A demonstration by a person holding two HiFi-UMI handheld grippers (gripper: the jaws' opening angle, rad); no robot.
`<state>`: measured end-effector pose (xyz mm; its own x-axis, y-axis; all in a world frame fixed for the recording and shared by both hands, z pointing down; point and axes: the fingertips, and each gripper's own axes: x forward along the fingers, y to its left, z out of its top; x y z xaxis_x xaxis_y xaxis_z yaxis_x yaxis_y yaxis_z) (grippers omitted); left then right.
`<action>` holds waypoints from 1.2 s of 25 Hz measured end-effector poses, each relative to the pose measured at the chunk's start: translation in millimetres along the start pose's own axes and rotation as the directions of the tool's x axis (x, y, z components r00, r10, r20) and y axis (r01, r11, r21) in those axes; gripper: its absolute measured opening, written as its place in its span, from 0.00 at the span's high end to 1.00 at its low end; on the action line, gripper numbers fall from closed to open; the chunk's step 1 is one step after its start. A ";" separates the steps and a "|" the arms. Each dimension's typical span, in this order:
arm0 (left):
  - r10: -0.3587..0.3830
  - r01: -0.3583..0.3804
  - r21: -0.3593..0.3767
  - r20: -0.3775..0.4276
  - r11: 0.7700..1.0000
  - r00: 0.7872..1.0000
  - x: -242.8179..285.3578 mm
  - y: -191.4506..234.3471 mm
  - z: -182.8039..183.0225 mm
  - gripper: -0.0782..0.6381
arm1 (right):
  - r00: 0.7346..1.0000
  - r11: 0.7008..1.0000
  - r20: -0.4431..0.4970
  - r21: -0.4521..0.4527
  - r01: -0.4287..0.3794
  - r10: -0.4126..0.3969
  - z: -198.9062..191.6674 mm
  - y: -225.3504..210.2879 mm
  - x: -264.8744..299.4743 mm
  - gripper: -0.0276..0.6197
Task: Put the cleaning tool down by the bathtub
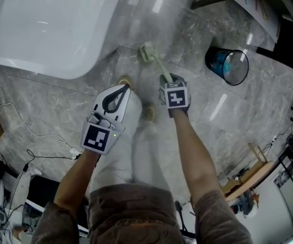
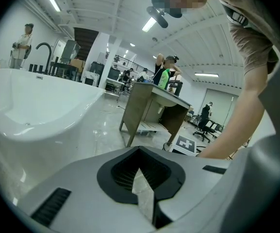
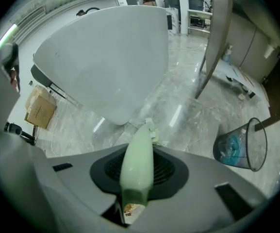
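Observation:
A cleaning brush with a pale green handle (image 1: 158, 65) (image 3: 137, 161) points down at the marble floor. Its small head (image 1: 147, 52) (image 3: 150, 125) is close to the floor just off the rounded end of the white bathtub (image 1: 44, 24) (image 3: 106, 52). My right gripper (image 1: 165, 79) (image 3: 137, 171) is shut on the brush's handle, above the floor. My left gripper (image 1: 126, 87) (image 2: 139, 171) hangs beside it to the left, its tips together with nothing between them. It faces along the tub's side (image 2: 33, 106).
A dark mesh bin (image 1: 227, 65) (image 3: 241, 147) with a blue liner stands on the floor to the right. A brown vanity cabinet (image 2: 154, 110) (image 3: 212, 38) is beyond it. Cables (image 1: 29, 131) trail on the floor at the left. A cardboard box (image 3: 40, 108) sits past the tub.

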<state>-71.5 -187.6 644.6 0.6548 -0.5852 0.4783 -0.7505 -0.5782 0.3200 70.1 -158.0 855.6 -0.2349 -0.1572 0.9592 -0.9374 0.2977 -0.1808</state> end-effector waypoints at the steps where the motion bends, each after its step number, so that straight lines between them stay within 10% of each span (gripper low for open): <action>1: 0.000 0.000 0.001 0.003 1.000 1.000 -0.3 -0.5 1.8 0.88 | 1.000 1.000 -0.007 -0.002 -0.001 0.000 -1.7 -0.9 -0.8 0.84; 30: 0.023 -0.023 -0.019 -0.012 1.000 1.000 -0.9 20.7 2.7 0.88 | 0.997 1.000 -0.082 -0.013 -0.010 0.009 6.4 -4.5 40.6 0.82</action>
<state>-87.4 -200.6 648.5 0.6363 -0.5914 0.4954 -0.7670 -0.5538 0.3241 63.1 -171.8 893.9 -0.2216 -0.0772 0.9721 -0.9317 0.3111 -0.1876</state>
